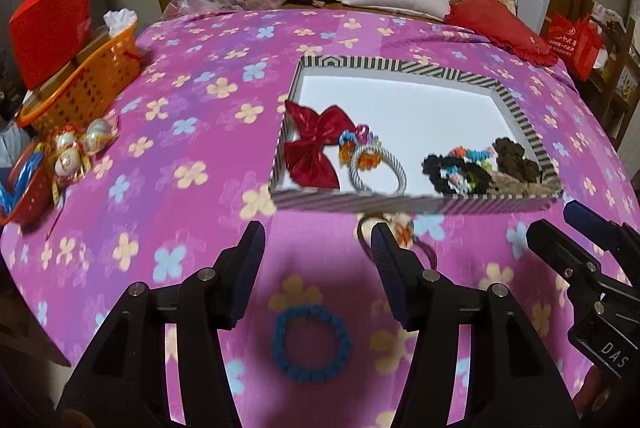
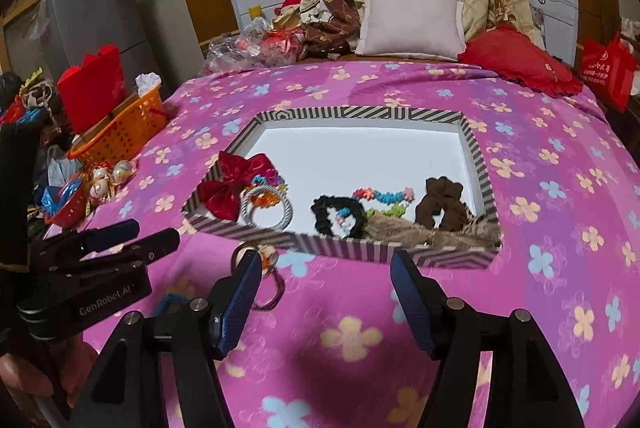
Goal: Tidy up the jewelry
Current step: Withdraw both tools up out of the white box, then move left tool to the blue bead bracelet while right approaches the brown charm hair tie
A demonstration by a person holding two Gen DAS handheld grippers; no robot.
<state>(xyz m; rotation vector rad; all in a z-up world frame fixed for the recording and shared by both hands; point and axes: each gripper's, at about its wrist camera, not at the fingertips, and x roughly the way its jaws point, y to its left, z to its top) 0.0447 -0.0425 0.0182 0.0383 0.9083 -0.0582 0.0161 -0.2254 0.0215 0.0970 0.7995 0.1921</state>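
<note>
Pink flowered bedspread (image 2: 520,132) bore a striped tray (image 2: 344,246) holding a red bow (image 2: 232,188), a black scrunchie (image 2: 336,214) and a brown scrunchie (image 2: 440,204). Left gripper (image 1: 318,240) and right gripper (image 2: 324,268) stood with jaws apart, empty. A blue beaded bracelet (image 1: 312,344) lay on the spread below the left gripper, outside the tray.

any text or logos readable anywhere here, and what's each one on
"DAS": white letters on the body of the right gripper, cut off at the frame edge.
"GenRobot.AI": on the body of the left gripper.
Red bag: white print and a round logo, too blurred to read.
Red box in the orange basket: faint mark, unreadable.
</note>
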